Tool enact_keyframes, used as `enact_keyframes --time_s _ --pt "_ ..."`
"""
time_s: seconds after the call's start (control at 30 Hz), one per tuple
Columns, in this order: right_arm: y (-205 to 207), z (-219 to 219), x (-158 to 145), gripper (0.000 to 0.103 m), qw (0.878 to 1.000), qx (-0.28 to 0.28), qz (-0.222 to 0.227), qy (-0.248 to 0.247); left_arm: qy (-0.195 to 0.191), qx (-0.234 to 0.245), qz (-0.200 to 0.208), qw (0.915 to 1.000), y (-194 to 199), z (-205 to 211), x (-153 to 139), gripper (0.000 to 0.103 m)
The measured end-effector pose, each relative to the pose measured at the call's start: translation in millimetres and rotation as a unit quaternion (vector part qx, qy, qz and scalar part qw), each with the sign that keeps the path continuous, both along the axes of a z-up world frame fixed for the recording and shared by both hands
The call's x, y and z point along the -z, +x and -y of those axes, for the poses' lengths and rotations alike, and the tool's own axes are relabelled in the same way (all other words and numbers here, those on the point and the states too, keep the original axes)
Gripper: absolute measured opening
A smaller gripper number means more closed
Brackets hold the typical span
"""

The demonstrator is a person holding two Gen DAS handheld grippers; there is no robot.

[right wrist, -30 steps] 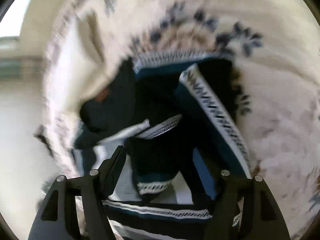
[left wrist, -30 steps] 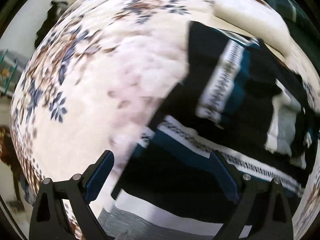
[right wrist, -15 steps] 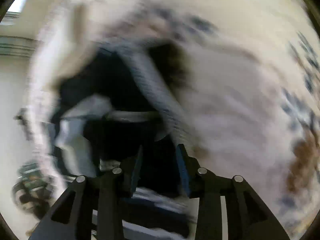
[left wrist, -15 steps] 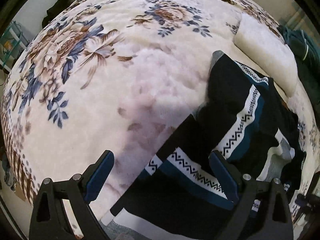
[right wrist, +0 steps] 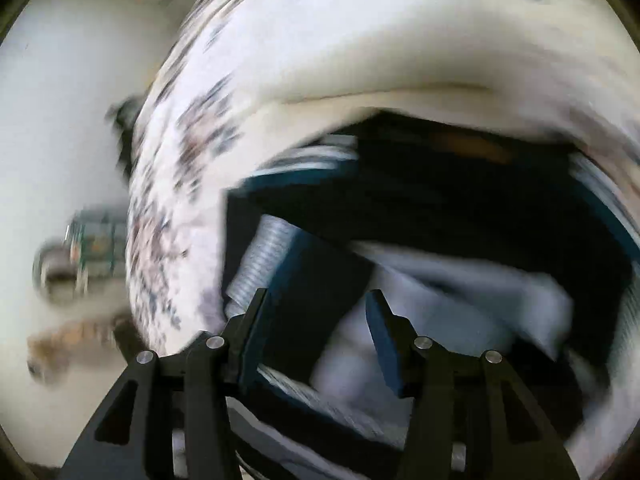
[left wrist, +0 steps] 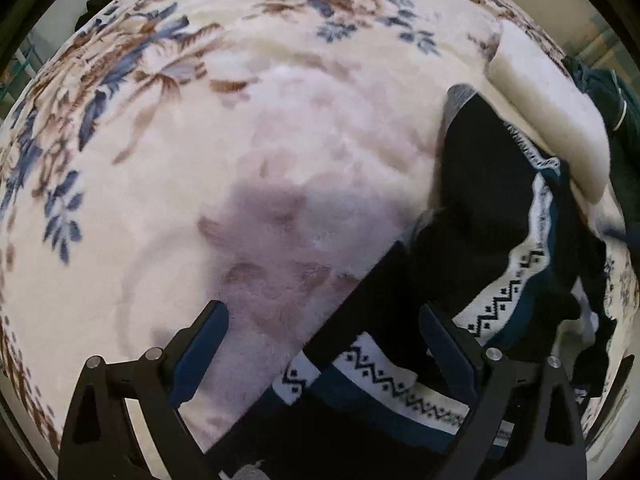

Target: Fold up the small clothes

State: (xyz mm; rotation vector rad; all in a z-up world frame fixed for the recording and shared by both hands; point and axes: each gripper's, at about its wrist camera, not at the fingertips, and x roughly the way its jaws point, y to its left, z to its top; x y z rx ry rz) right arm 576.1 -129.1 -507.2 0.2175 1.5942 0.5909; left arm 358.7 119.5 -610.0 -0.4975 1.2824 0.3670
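Observation:
A black knitted garment [left wrist: 472, 248] with white zigzag bands and teal stripes lies rumpled on a cream floral blanket [left wrist: 200, 160], at the right and bottom of the left wrist view. My left gripper [left wrist: 324, 334] is open and empty, straddling the garment's left edge just above it. In the blurred right wrist view the same garment [right wrist: 460, 216] fills the centre, with a pale grey part [right wrist: 460, 300] showing. My right gripper [right wrist: 316, 308] is partly open over the garment, and nothing is clamped between its pads.
A thick cream fold of bedding [left wrist: 552, 108] lies beyond the garment, and a dark green cloth [left wrist: 608, 96] sits at the far right. In the right wrist view the bed's edge [right wrist: 144, 240] drops to the floor, with blurred furniture [right wrist: 80, 252] at the left.
My left gripper has moved closer to the garment's left edge and stays open. My right gripper has swung round quickly over the garment and its jaws have opened from nearly closed.

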Motion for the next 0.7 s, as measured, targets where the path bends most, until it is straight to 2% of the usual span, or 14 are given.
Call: enact_keyframes --time_s 0.13,0.2,0.23,0.27,0.37,0.43,0.57,0.63,0.67,0.7 --pt "37.1 -88.4 41.0 0.051 0.996 -0.077 -0.028 -0.020 0.004 0.009 0.004 0.9999 1.0 0.9 6.5 0.097" --pt "41.8 -111.2 55.3 0.049 0.993 -0.107 -0.046 -0.015 0.003 0.009 0.006 0.9999 1.0 0.9 7.7 0.098" --pt "38.1 -118.2 60.0 0.041 0.991 -0.122 -0.044 -0.016 0.002 0.008 0.007 0.9999 0.7 0.8 9.0 0.099" --pt "38.2 -130.3 63.2 0.005 0.989 -0.137 -0.038 -0.026 0.001 0.007 0.007 1.0000 0.6 0.8 9.8 0.099" --pt "48.5 -134.2 56.0 0.003 0.993 -0.116 -0.003 -0.034 -0.003 0.004 0.009 0.9999 1.0 -0.7 11.7 0.100" --pt "57.3 -127.1 53.4 0.003 0.995 -0.094 0.006 -0.038 -0.005 0.005 0.007 1.0000 4.2 -1.0 15.2 0.102" --pt "70.2 -118.0 65.9 0.003 0.995 -0.078 -0.011 -0.055 0.000 0.015 -0.010 0.9998 9.1 1.2 17.6 0.102" --pt "72.6 -108.4 65.3 0.004 0.996 -0.072 -0.048 -0.035 -0.012 0.012 -0.006 0.9998 9.6 -3.1 7.9 0.102" --pt "72.5 -97.1 58.1 0.010 0.996 -0.061 -0.063 -0.024 -0.015 0.010 -0.002 0.9998 7.2 -5.5 0.9 0.102" --pt "70.7 -85.8 49.3 0.021 0.997 -0.052 -0.061 -0.019 -0.016 0.006 0.004 0.9998 3.5 -8.4 -7.9 0.102"
